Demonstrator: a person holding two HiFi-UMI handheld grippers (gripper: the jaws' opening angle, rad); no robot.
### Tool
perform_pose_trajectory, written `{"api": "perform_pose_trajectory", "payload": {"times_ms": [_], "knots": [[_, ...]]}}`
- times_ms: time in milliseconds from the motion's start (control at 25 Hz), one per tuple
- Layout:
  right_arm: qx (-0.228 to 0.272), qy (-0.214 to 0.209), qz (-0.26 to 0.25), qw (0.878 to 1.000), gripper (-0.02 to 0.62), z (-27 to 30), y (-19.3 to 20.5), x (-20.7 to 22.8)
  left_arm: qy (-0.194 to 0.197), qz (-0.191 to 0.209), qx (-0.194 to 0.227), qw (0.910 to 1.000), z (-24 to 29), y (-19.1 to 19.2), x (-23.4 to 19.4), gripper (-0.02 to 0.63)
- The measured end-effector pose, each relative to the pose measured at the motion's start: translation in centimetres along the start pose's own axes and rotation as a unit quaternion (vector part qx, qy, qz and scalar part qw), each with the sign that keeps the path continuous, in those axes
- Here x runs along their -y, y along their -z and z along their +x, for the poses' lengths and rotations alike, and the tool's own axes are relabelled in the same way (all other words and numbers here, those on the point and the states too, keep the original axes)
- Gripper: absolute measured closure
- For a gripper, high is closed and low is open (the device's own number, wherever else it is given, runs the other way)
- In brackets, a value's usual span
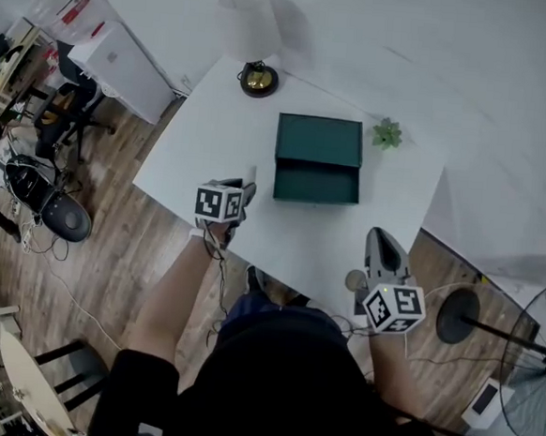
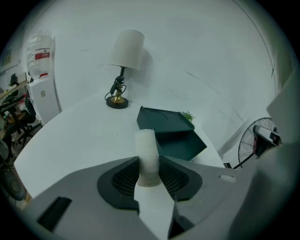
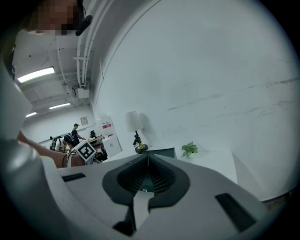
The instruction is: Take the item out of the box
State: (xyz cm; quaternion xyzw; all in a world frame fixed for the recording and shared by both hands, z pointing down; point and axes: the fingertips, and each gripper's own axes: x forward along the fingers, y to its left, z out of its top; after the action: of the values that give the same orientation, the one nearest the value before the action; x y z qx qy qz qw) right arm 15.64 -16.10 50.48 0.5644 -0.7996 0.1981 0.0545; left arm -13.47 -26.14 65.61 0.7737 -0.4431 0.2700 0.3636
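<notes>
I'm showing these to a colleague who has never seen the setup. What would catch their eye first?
The open dark green box in the middle of the white table stands out most. Next, the left gripper, left of the box, is clamped on a white cylindrical item. A lamp stands at the table's far edge.

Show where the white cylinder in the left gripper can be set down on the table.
The white table is bare left of the open dark green box, between the brass-based lamp and the left gripper holding the white cylinder. The near strip before the box is bare. Tighter at the back: lamp, box, small green plant.
</notes>
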Motion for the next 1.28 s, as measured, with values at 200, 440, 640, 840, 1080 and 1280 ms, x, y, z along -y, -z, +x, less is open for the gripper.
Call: {"api": "perform_pose_trajectory", "payload": {"times_ms": [200, 440, 640, 840, 1080, 1280], "knots": [[0.001, 0.040, 0.002, 0.999, 0.584, -0.1, 0.3, -1.0, 0.001, -0.001, -0.044, 0.9990, 3.5, -0.5, -4.2, 0.476], [0.006, 0.097, 0.021, 0.995, 0.586, -0.9, 1.1, -0.9, 0.005, 0.014, -0.095, 0.9954, 7.5, -0.3, -7.1, 0.474], [0.011, 0.124, 0.032, 0.992, 0.586, -1.5, 1.7, -1.2, 0.015, 0.011, -0.111, 0.9936, 8.9, 0.1, -7.5, 0.466], [0.014, 0.130, 0.038, 0.991, 0.584, -1.4, 1.9, -1.8, 0.027, 0.012, -0.104, 0.9942, 8.7, -0.3, -7.1, 0.411], [0.020, 0.110, 0.027, 0.993, 0.584, -0.2, 1.0, -2.7, 0.015, 0.023, -0.066, 0.9974, 5.6, -1.4, -7.5, 0.393], [0.026, 0.087, 0.015, 0.996, 0.586, 0.9, -0.3, -3.1, 0.007, 0.007, -0.004, 0.9999, 0.5, -2.5, -7.7, 0.393]]}}
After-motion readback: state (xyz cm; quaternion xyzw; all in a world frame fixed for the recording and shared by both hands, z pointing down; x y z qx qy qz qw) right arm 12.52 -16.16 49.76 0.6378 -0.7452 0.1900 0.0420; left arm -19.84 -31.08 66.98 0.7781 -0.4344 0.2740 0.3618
